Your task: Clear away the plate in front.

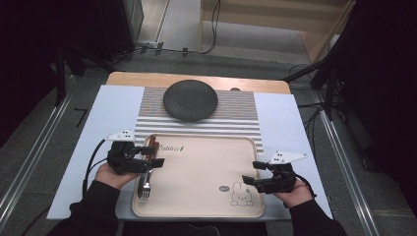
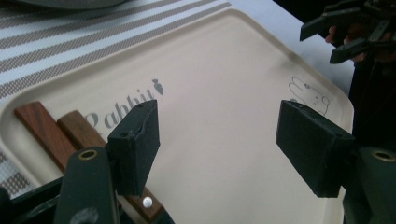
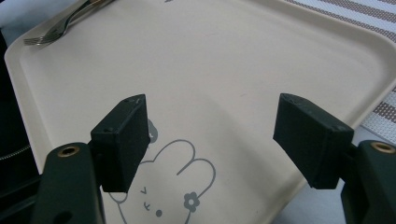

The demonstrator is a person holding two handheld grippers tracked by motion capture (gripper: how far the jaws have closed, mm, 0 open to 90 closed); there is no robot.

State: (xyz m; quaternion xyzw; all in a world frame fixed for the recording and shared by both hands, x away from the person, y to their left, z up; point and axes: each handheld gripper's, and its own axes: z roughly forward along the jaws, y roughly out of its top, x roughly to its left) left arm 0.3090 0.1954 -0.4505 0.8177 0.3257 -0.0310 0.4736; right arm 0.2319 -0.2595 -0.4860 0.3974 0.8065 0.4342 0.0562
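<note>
At the tray's left edge, left jaws: spread wide with nothing between them, on the left gripper (image 1: 158, 156) above the wooden handles.
At the tray's right rim, right jaws: spread and empty on the right gripper (image 1: 250, 173), hovering over the printed rabbit (image 3: 170, 179).
Item in hand: two wooden-handled metal utensils (image 2: 60, 132), lying side by side along the left side of the cream rectangular plastic tray (image 1: 206, 167); fork tines (image 1: 144, 192) point toward the person.
Step judged: cutlery set down, left jaws free of it.
Handling note: lift the left gripper straight up, so the near jaw does not nudge the handle beneath it.
Alignment note: keep the handles parallel, inside the rim.
Beyond the tray: dark grey round plate (image 1: 190, 100) on the brown-striped placemat (image 1: 236, 120), well apart.
</note>
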